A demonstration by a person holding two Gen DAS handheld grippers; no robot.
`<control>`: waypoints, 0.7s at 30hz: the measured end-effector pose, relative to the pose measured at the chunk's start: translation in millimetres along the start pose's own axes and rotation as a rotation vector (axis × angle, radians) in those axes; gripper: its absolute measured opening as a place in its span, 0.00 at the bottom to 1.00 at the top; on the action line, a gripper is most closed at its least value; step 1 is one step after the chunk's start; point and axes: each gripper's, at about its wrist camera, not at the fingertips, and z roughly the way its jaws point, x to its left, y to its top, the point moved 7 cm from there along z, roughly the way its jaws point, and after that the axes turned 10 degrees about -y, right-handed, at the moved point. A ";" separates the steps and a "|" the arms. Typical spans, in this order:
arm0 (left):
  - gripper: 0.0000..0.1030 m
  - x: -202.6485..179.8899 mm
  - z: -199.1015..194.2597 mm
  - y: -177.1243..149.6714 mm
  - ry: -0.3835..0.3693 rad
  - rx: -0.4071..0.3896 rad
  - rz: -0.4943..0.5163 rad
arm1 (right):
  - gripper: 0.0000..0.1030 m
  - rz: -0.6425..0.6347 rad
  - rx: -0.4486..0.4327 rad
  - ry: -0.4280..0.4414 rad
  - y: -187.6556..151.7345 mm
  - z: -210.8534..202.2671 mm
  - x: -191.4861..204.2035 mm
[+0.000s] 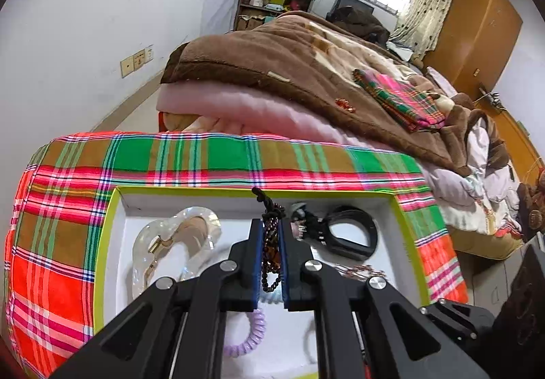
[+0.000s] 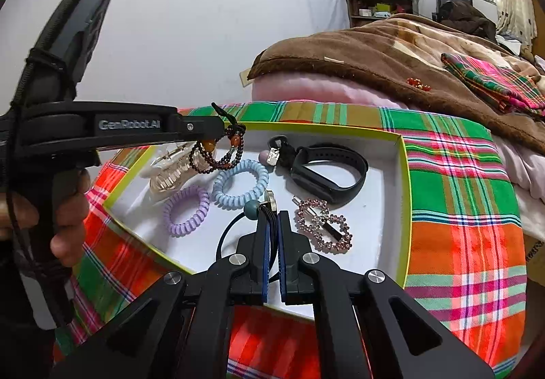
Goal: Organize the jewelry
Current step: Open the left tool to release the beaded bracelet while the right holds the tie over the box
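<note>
A white box with a yellow-green rim (image 1: pixel 105 229) lies on a plaid cloth and holds jewelry. My left gripper (image 1: pixel 271 225) is shut on a dark beaded bracelet (image 1: pixel 270 273) that hangs over the box. In the right wrist view that left gripper (image 2: pixel 221 127) reaches in from the left, the beaded bracelet (image 2: pixel 218 156) dangling above a clear hair claw (image 2: pixel 170 173). My right gripper (image 2: pixel 273 217) is shut on a black cord necklace (image 2: pixel 226 236) with a teal bead (image 2: pixel 251 208), low over the box middle.
Inside the box (image 2: pixel 406 195) lie a blue coil hair tie (image 2: pixel 240 183), a purple coil tie (image 2: pixel 185 210), a pink rhinestone clip (image 2: pixel 323 225), a black wristband (image 2: pixel 330 171) and a keychain (image 2: pixel 276 151). A brown-blanketed bed (image 2: pixel 391 52) rises behind. A hand (image 2: pixel 68 208) holds the left gripper's handle.
</note>
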 end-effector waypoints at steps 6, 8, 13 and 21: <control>0.09 7.9 9.7 -0.8 0.026 0.013 0.009 | 0.04 -0.018 0.013 -0.013 -1.8 6.7 1.1; 0.09 9.5 12.2 -0.9 0.029 0.018 0.008 | 0.04 -0.028 0.015 -0.016 -2.7 7.8 2.9; 0.09 12.5 18.3 -2.8 0.041 0.030 0.016 | 0.04 -0.042 0.028 -0.024 -4.4 11.4 4.4; 0.09 16.8 24.7 -6.5 0.053 0.051 0.005 | 0.04 -0.064 0.040 -0.046 -3.8 15.4 5.4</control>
